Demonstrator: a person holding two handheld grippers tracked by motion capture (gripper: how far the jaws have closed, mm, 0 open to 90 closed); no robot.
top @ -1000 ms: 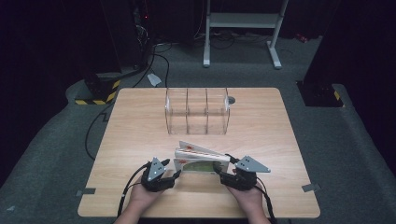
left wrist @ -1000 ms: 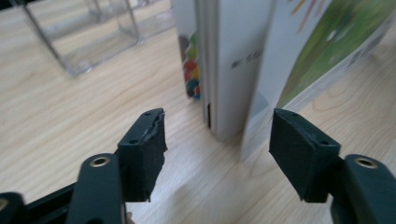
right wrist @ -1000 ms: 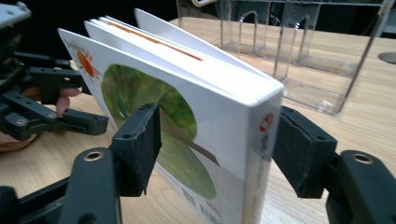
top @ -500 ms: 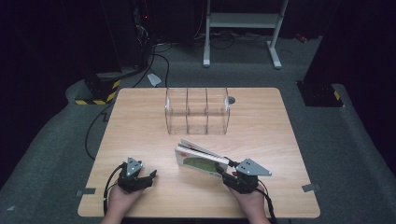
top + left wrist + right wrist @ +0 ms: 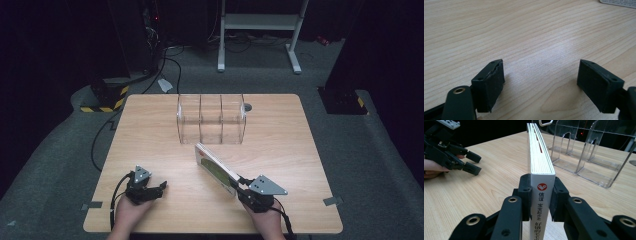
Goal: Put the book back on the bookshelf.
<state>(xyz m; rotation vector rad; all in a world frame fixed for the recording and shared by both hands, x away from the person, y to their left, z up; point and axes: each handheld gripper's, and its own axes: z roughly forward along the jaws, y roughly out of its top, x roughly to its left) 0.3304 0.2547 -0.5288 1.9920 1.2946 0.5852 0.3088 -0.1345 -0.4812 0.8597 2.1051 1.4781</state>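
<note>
My left gripper [image 5: 541, 85] hangs low over the pale wooden table [image 5: 529, 32], its two black jaws standing wide apart with bare wood grain between them. The jaws have just been opening and nothing lies between them. One pad [image 5: 495, 86] has a chipped top edge. At the far upper right, a white printed corner [image 5: 617, 2] pokes in.

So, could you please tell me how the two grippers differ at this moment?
The right gripper is clamped on a book's spine, holding it on edge; the left gripper has open jaws with nothing between them, only bare table. Both sit near the table's front edge.
</note>
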